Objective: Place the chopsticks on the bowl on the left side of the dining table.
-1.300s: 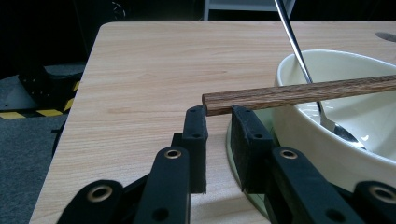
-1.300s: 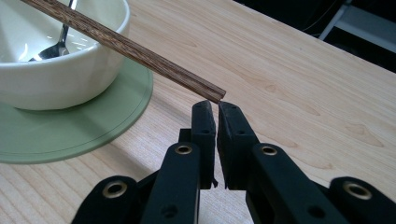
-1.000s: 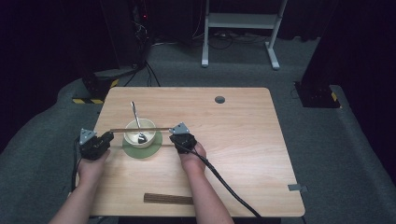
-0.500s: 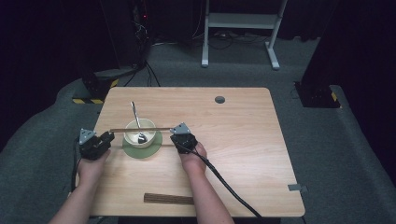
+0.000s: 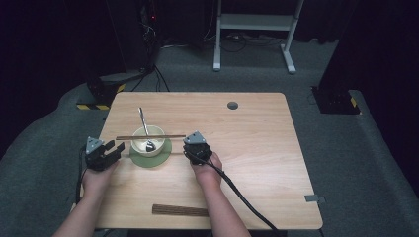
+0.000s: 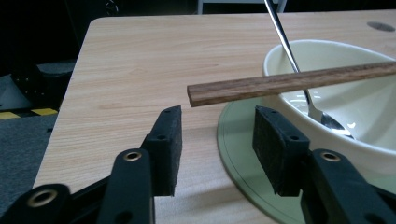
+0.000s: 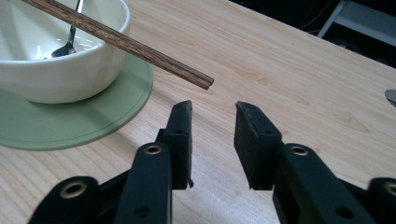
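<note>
Dark room, wooden table (image 5: 257, 148). Bowl (image 5: 147, 141) with spoon (image 5: 144, 129) sits on green mat (image 5: 150, 156), left of centre. Chopstick (image 5: 150, 137) laid across bowl rim: placement looks done; second stick (image 5: 180, 210) waits at near edge. Left gripper (image 5: 117, 148) and right gripper (image 5: 188, 152) released, jaws just opened off the stick ends, nothing between them

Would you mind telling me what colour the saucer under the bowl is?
The saucer is pale green, clearest in the right gripper view.

Chopstick (image 6: 289, 83) resting across bowl (image 6: 345, 116); fingers (image 6: 170, 144) apart, seemingly clear.
</note>
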`<state>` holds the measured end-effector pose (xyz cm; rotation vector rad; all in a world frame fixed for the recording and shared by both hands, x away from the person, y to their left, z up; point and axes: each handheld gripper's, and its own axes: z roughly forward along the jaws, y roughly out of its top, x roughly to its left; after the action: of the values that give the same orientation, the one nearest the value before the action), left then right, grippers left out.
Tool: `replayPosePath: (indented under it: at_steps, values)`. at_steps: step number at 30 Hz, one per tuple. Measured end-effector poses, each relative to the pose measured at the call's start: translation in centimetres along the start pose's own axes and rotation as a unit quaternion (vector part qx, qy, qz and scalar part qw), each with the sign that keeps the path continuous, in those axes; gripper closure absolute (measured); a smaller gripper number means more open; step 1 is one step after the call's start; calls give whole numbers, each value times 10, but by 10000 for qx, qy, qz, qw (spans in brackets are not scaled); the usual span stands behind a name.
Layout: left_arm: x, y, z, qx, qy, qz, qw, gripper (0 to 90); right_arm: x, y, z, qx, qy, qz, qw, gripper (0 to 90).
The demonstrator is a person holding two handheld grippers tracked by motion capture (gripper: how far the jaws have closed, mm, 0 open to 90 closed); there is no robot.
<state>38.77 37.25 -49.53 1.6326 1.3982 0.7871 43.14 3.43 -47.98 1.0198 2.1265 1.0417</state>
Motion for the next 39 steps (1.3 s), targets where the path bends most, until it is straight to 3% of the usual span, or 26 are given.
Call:
replayPosePath:
  at_steps: [7, 8, 13, 16, 17, 18, 21, 23, 25, 29, 31, 35, 39]
  values:
    - [-3, -1, -4, 86, -29, -36, 10000, 438, -3, -3, -10, -75, 56, 48, 9999, 574]
    - [-6, -3, -6, 188, -21, 70, 9998, 430, -4, -5, -14, -77, 103, 45, 9999, 558]
    - [-8, -7, -14, 283, -60, 157, 9995, 400, -6, -10, -21, -44, 163, 89, 9998, 522]
    - [-21, -11, -20, 407, -73, 498, 9979, 373, -8, -14, -30, -99, 188, 77, 9997, 508]
    - [-21, -11, -20, 407, -73, 498, 9979, 364, -8, -15, -32, -109, 192, 80, 9997, 507]
    - [-27, -13, -23, 445, -87, 677, 9967, 358, -9, -15, -33, -144, 201, 65, 9997, 506]
    - [-32, -17, -26, 434, -176, 714, 9963, 350, -10, -17, -37, -169, 212, 106, 9996, 502]
    - [-37, -23, -28, 622, -342, 829, 9940, 334, -12, -21, -42, -169, 219, 146, 9995, 491]
    - [-39, -25, -29, 672, -415, 847, 9933, 325, -13, -23, -44, -168, 230, 170, 9995, 488]
    - [-47, -35, -31, 957, -753, 891, 9886, 302, -21, -40, -54, -32, 276, 285, 9992, 431]
    - [-51, -40, -31, 1070, -823, 1033, 9855, 296, -27, -51, -59, 81, 268, 334, 9990, 407]
    - [-60, -46, -33, 1190, -902, 1312, 9800, 290, -49, -77, -76, 222, 122, 483, 9985, 381]
    - [-66, -50, -31, 1318, -904, 1325, 9782, 256, -81, -100, -95, 389, -67, 769, 9963, 351]
